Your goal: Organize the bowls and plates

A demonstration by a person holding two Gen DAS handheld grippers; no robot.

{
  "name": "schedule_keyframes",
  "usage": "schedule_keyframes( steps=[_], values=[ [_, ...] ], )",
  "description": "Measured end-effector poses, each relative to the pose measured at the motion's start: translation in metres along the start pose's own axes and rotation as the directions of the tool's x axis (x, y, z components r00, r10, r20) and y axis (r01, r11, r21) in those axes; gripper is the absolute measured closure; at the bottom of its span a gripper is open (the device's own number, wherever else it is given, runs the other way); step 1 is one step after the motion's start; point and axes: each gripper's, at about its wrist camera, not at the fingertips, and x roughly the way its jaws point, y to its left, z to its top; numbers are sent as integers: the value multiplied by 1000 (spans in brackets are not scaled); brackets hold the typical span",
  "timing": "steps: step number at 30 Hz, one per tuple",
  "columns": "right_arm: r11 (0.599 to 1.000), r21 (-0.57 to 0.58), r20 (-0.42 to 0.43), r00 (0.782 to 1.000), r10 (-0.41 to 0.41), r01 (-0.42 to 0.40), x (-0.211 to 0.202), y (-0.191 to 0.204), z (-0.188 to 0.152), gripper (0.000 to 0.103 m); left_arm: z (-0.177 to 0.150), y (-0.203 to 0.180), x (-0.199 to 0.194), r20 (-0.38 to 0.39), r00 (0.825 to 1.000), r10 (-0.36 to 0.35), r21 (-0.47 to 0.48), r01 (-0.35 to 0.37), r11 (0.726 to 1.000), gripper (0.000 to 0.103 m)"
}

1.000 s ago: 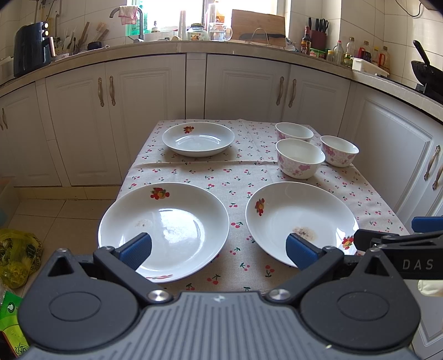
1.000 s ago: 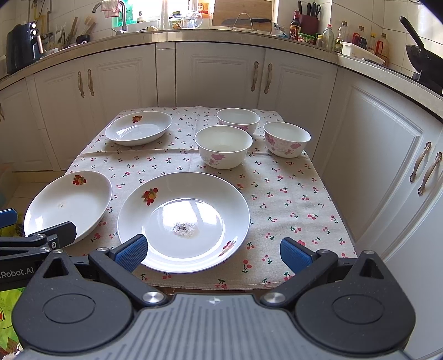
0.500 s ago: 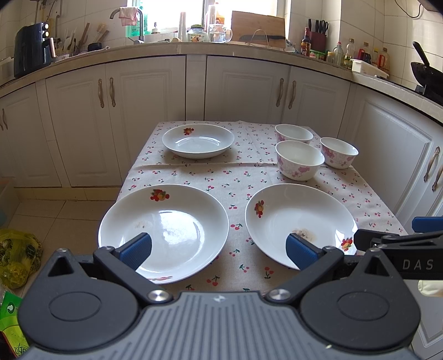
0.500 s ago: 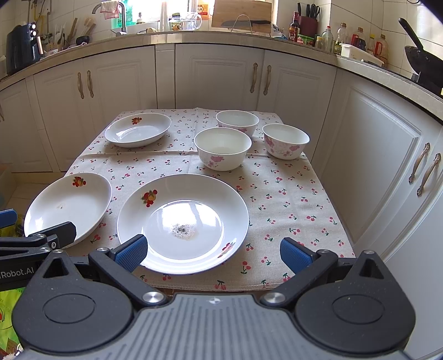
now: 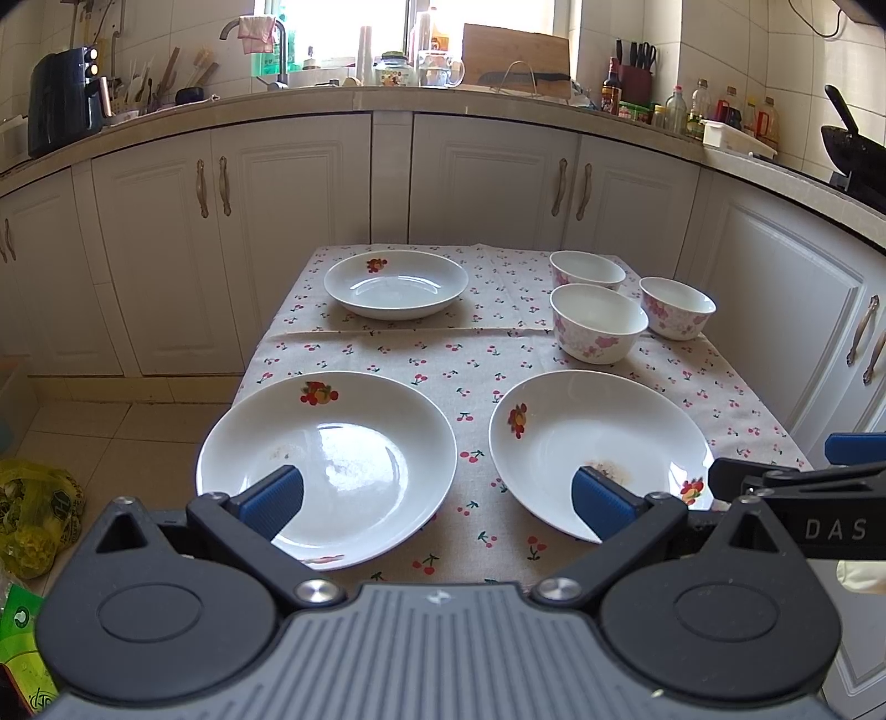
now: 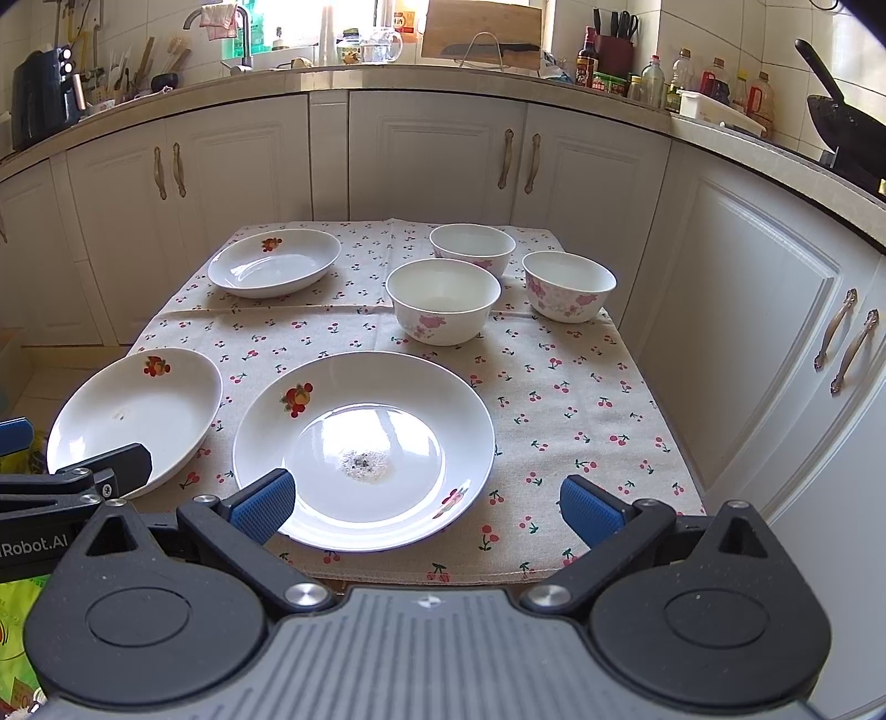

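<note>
Both grippers, left gripper [image 5: 437, 495] and right gripper [image 6: 426, 501], fingers wide and empty; pinch near right plate's [image 6: 362, 448] rim cleanly, stack onto plate left of it [image 6: 135, 412].

A cherry-print tablecloth [image 5: 487, 354] covers the small table, creased in a fold across its far part. White cabinets [image 5: 288, 232] wrap round behind and to the right. On the counter a black air fryer [image 5: 61, 108] stands at the far left, a faucet [image 5: 274, 41] with a pink cloth [image 5: 256, 40] draped over it by the window, a wooden cutting board [image 5: 515, 58] leaning, a knife block [image 5: 635, 77], bottles [image 5: 692, 108], and a black wok [image 5: 853, 149] at the right. A yellow plastic bag [image 5: 33, 509] lies on the floor tiles.
</note>
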Motion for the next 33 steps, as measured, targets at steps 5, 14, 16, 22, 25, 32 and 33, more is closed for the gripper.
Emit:
schedule_keyframes(
  steps=[5, 14, 16, 22, 25, 32, 33],
  values=[
    [1000, 0, 1, 1000, -1, 1, 0, 0, 0, 0, 0, 0, 0, 1, 1000, 0, 0, 0, 1000, 1],
    [1000, -3, 6, 1000, -5, 5, -1, 0, 0, 0, 1, 0, 0, 1, 1000, -1, -1, 1, 1000, 1],
    [1000, -3, 7, 1000, -6, 6, -1, -1, 1, 0, 1, 0, 0, 2, 1000, -1, -1, 1, 1000, 1],
    [1000, -3, 13, 1000, -7, 7, -2, 1, 0, 0, 2, -1, 0, 2, 1000, 1, 0, -1, 1000, 1],
    [1000, 0, 22, 1000, 0, 0, -3, 1, 0, 0, 2, -2, 0, 2, 1000, 4, 8, -4, 1000, 1],
    [1000, -3, 52, 999, 15, -15, -3, -1, 4, 0, 2, 2, 1, 28, 999, -38, 26, 37, 999, 1],
    [1000, -6, 57, 998, 14, -14, -3, -1, 5, 0, 2, 2, 1, 34, 999, -38, 34, 37, 999, 1]
  ],
)
